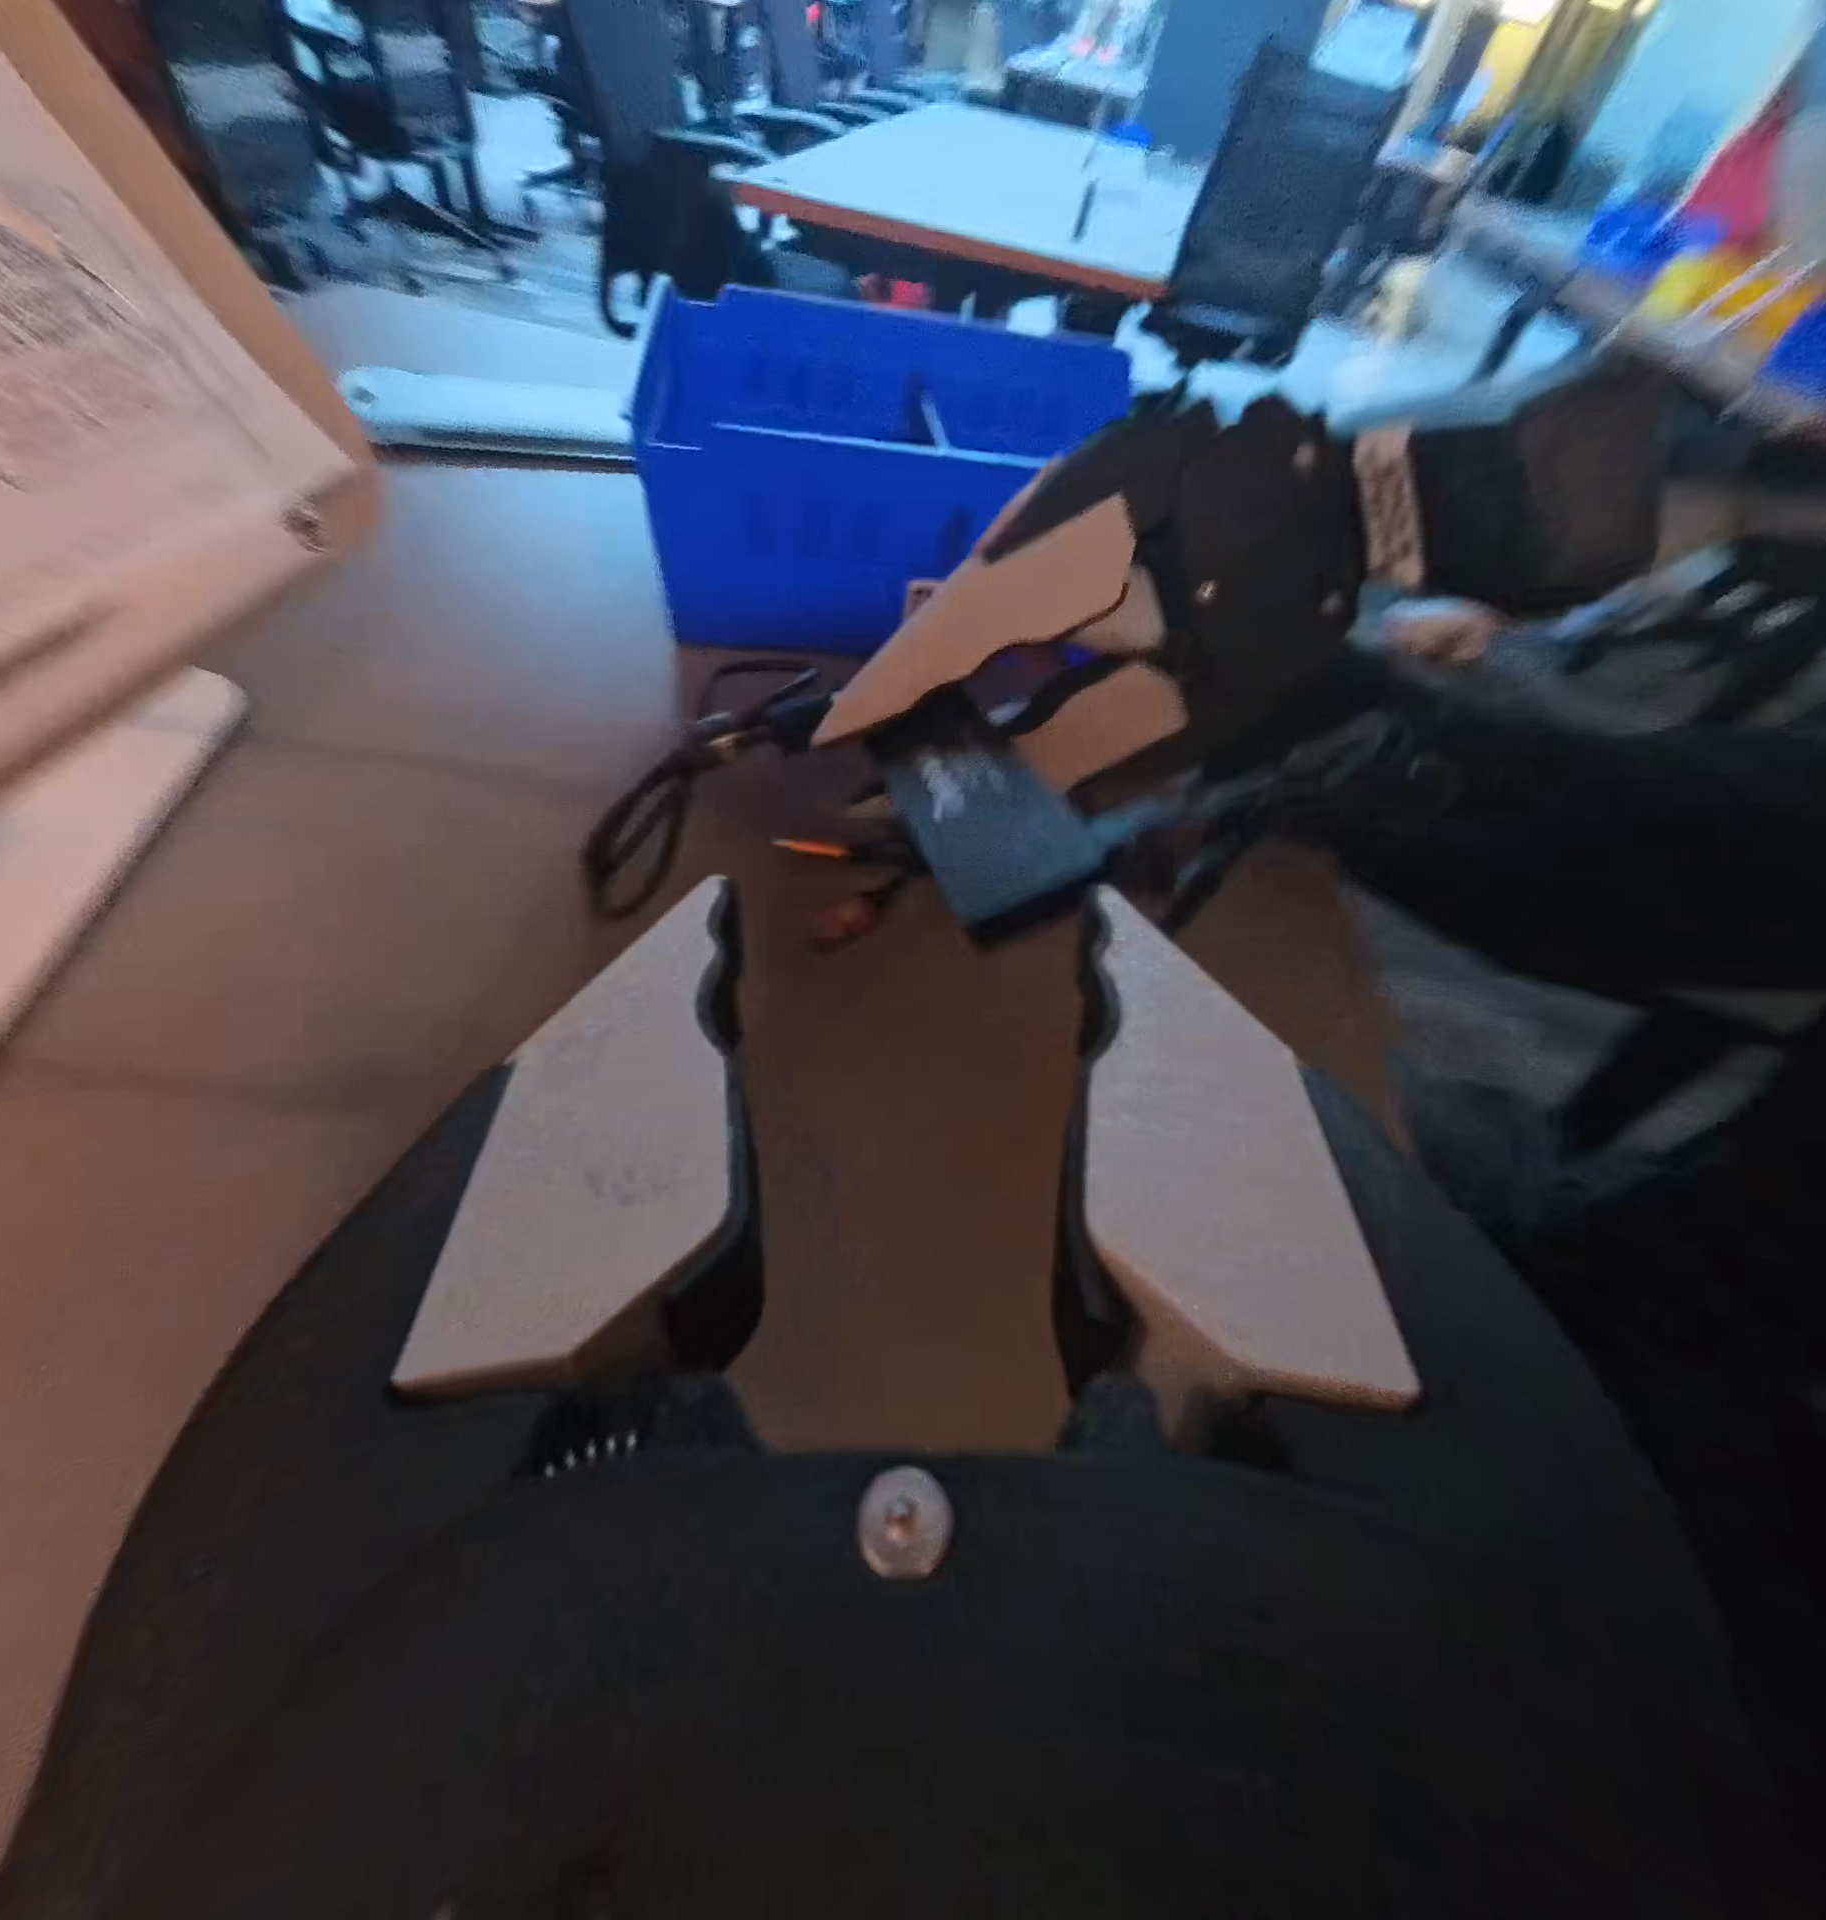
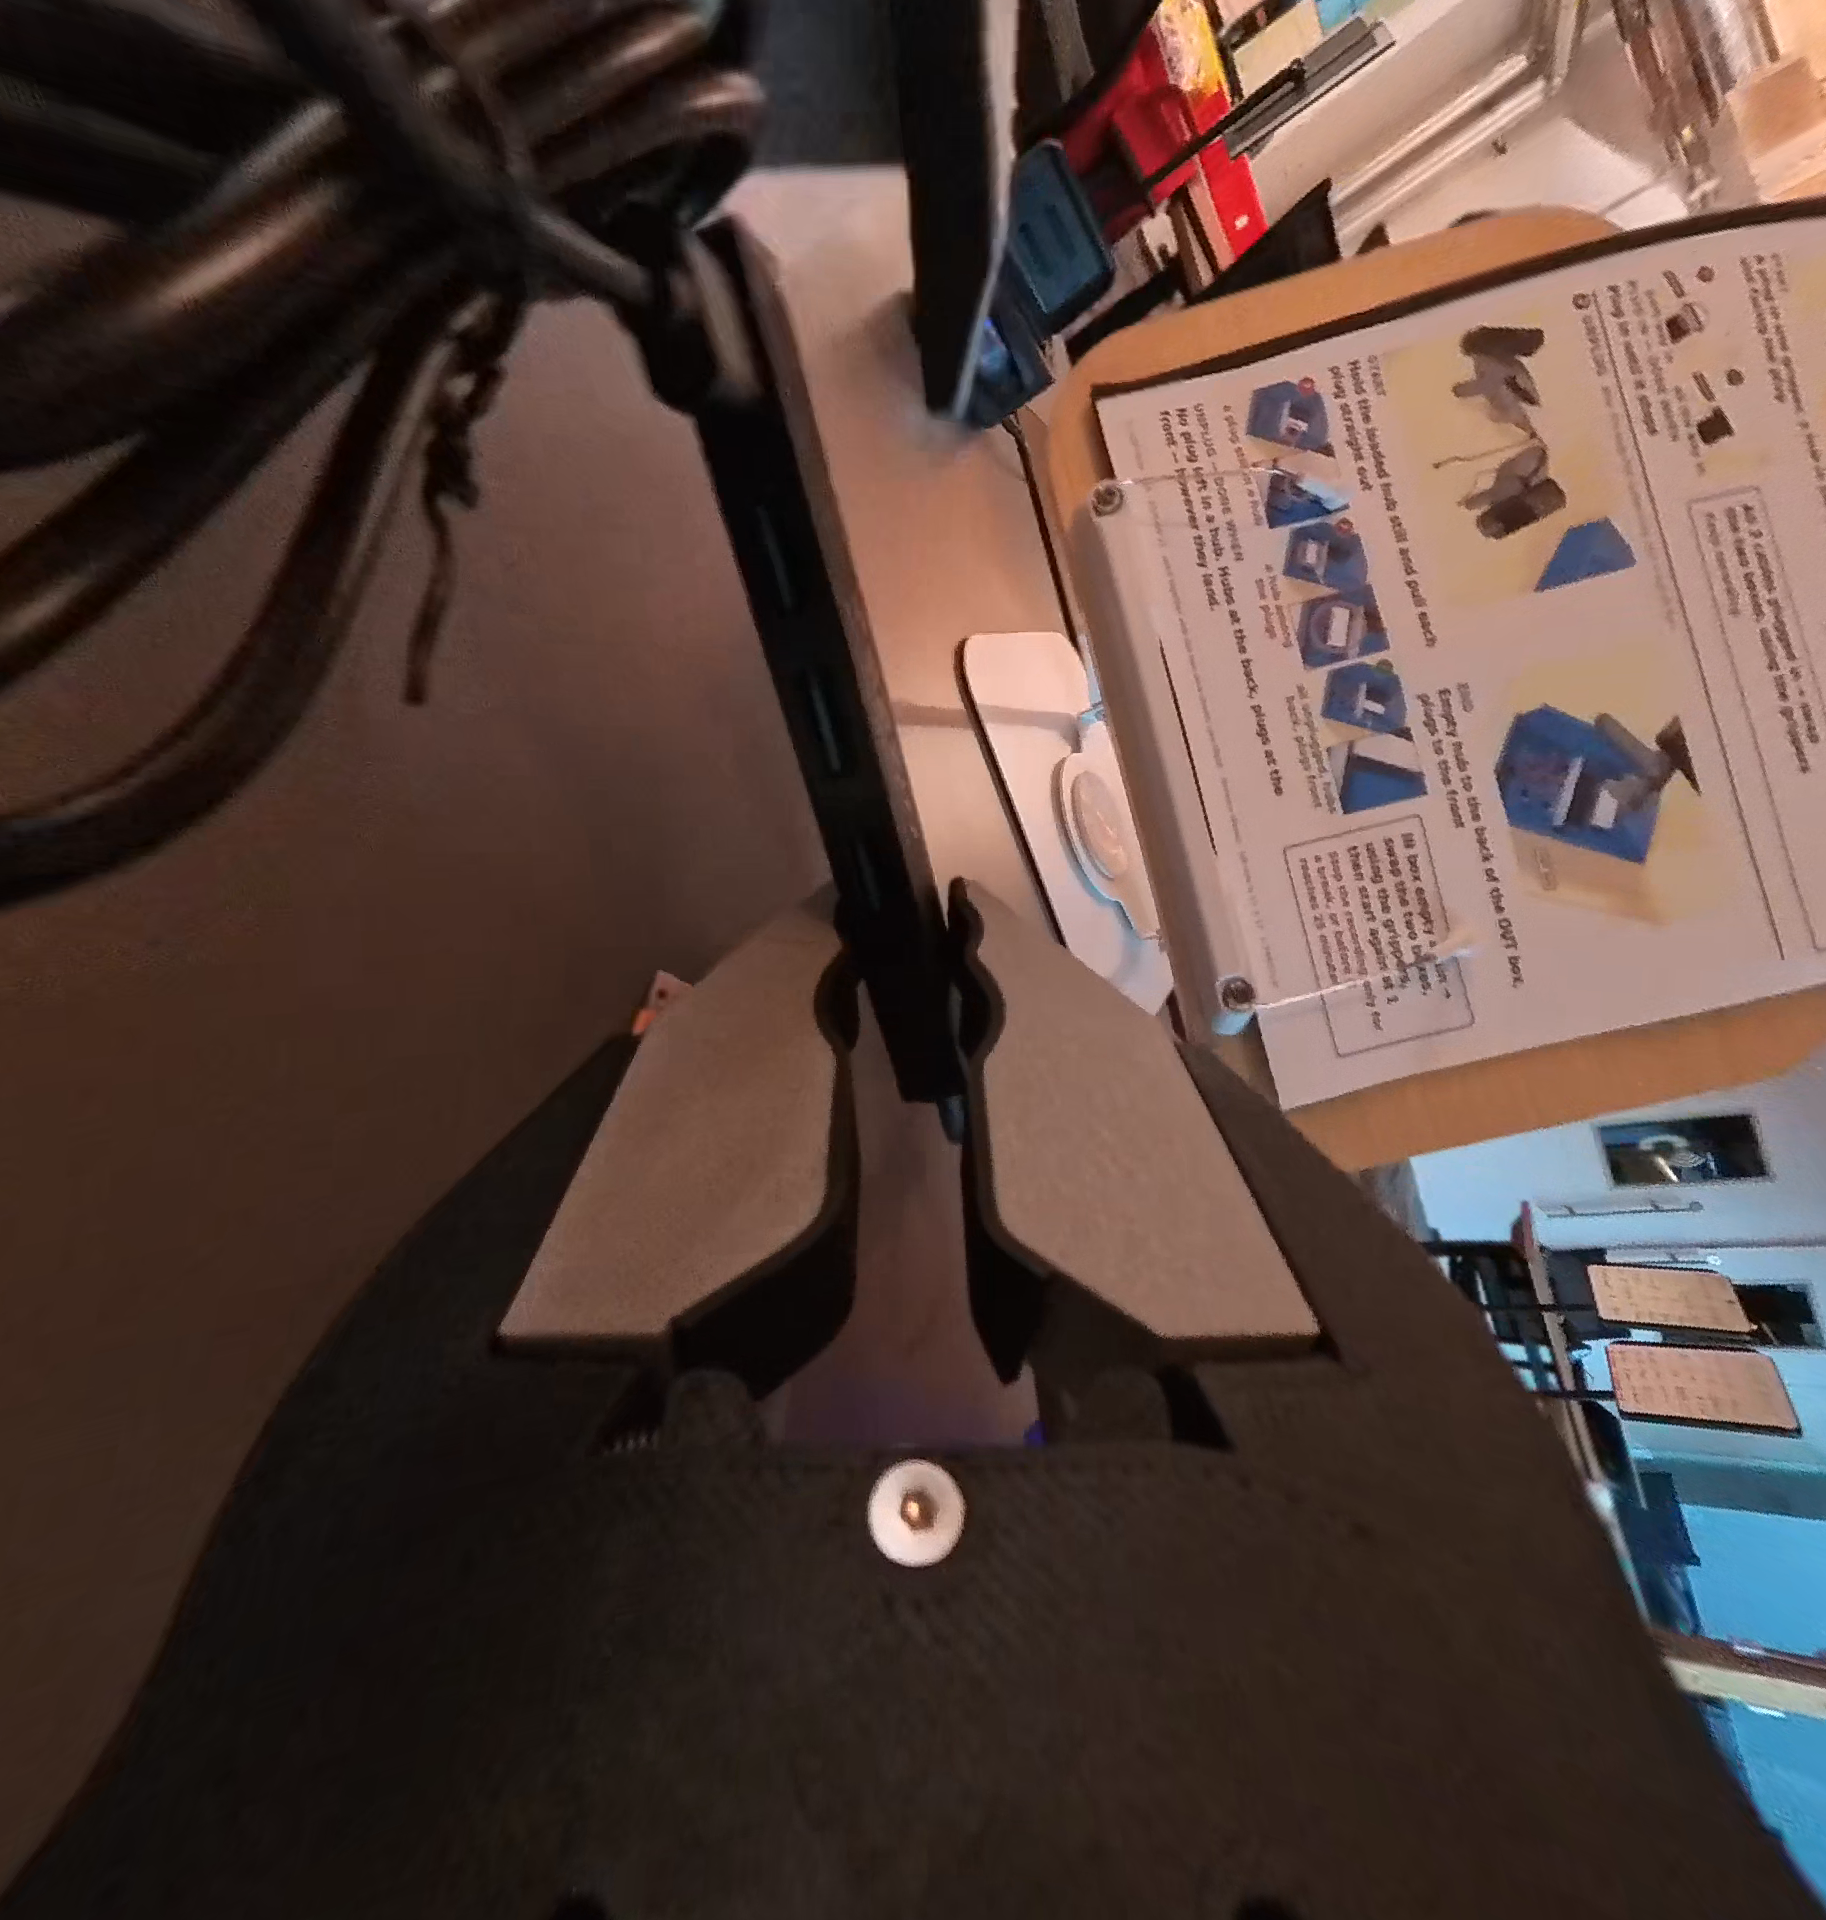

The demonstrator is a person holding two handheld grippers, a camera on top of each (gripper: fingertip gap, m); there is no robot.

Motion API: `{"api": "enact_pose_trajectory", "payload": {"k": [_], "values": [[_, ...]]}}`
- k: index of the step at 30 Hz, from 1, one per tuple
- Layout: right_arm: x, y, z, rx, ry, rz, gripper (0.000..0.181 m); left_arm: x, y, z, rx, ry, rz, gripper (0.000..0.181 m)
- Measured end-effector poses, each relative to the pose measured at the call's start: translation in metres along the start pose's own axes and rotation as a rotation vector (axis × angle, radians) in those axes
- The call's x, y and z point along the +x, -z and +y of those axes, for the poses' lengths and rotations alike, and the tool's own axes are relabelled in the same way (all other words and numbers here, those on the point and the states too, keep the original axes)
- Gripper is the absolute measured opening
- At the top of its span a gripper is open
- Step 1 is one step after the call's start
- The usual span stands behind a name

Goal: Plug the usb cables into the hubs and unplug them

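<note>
Right tool (image 2: 904,997): narrow, clamped on the near end of a slim black USB hub (image 2: 805,665), port slots along its edge. Hub raised off the brown tabletop (image 2: 265,1091). A bundle of dark cables (image 2: 213,312) hangs at the hub's far end. Beyond the hub, an instruction sheet (image 2: 1511,623) on a stand.

Left tool (image 1: 904,914): wide, holding nothing, just short of the hub (image 1: 992,831). Black cable loop (image 1: 660,800) on the tabletop left of the hub; blue bin (image 1: 836,499) behind the hub. Frame blurred.
</note>
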State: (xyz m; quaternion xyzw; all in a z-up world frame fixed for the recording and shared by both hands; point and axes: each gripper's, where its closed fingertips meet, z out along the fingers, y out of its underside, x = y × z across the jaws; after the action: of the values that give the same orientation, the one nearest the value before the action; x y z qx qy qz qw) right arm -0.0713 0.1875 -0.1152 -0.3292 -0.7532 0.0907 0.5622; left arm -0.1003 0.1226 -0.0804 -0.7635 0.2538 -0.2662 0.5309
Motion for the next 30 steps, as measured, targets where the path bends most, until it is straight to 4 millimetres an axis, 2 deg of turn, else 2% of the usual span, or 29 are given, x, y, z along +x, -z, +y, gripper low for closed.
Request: {"api": "enact_pose_trajectory", "payload": {"k": [2,6,8,12,14,16,19,22,25,28,30], "values": [[0.007,0.004,0.005,0.012,-0.030,0.014,0.009,-0.004,0.004,0.005,-0.040,-0.117,-0.076,0.074],[0.008,0.009,-0.004,0.083,-0.100,-0.024,0.008,0.004,-0.011,0.007,-0.060,-0.292,-0.119,0.063],[0.000,0.008,-0.011,0.102,-0.073,-0.049,0.008,0.010,-0.023,0.009,-0.071,-0.380,-0.150,0.053],[-0.025,0.003,-0.020,0.110,-0.013,-0.133,0.008,0.019,-0.039,0.014,-0.100,-0.560,-0.211,0.047],[-0.037,0.000,-0.021,0.106,0.007,-0.182,0.008,0.028,-0.042,0.015,-0.090,-0.631,-0.198,0.036],[-0.040,-0.001,-0.020,0.098,0.005,-0.196,0.007,0.037,-0.043,0.019,-0.103,-0.703,-0.171,0.013],[-0.033,0.000,-0.016,0.085,-0.090,-0.206,0.015,0.029,-0.040,0.018,-0.125,-0.787,-0.253,0.009],[-0.018,0.001,-0.007,0.087,-0.242,-0.210,0.030,0.019,-0.028,0.004,-0.085,-0.812,-0.350,0.009],[-0.013,0.004,-0.010,0.120,-0.404,-0.271,0.039,0.011,-0.025,0.005,-0.106,-0.864,-0.402,0.009],[-0.009,0.005,-0.010,0.120,-0.454,-0.274,0.046,0.006,-0.028,0.010,-0.146,-0.873,-0.423,0.009],[-0.004,0.012,-0.021,0.193,-0.496,-0.285,0.047,0.000,-0.026,0.015,-0.181,-0.873,-0.439,0.009]]}}
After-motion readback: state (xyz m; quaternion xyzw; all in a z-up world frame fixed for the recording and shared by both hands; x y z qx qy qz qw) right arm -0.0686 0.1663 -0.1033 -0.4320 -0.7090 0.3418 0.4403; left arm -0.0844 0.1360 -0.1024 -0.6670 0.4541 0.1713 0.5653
